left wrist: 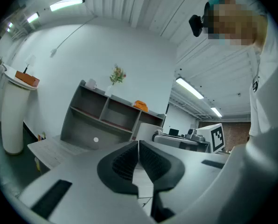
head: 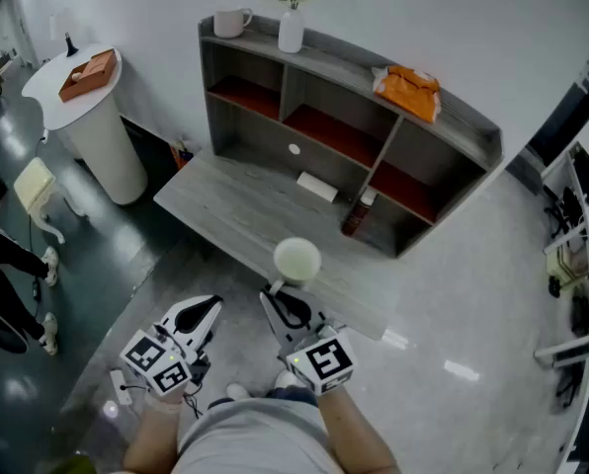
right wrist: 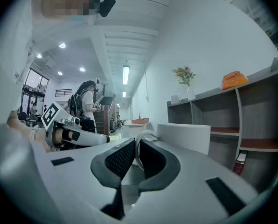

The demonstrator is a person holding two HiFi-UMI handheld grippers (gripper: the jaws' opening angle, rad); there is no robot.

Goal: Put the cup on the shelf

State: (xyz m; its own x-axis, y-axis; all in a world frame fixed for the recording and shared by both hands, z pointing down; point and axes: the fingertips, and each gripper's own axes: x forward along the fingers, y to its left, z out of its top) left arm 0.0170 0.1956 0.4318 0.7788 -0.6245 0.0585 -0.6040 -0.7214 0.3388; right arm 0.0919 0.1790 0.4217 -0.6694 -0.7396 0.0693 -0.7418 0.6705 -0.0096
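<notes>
The person's grey shirt (head: 255, 442) is closest in the head view, and both claws stick out just past it. The right claw (head: 280, 299) grips the white cup (head: 296, 260) at the near edge of the table (head: 225, 200), well apart from the shelf (head: 453, 126).

From above you only see the cup's round open top. The right gripper view shows more: the right claw (right wrist: 135, 143) is pinched tight on the cup's thin handle (right wrist: 146, 135) (a white loop between the black pads), with the cup (right wrist: 183, 136) just behind.

The left claw (head: 204, 314) holds nothing. In its own view the left claw (left wrist: 138, 146) is squeezed closed, pads touching.

Only the head view shows the shelf top well: a mug (head: 230, 22), a vase (head: 292, 30) and an orange bag (head: 409, 92).
</notes>
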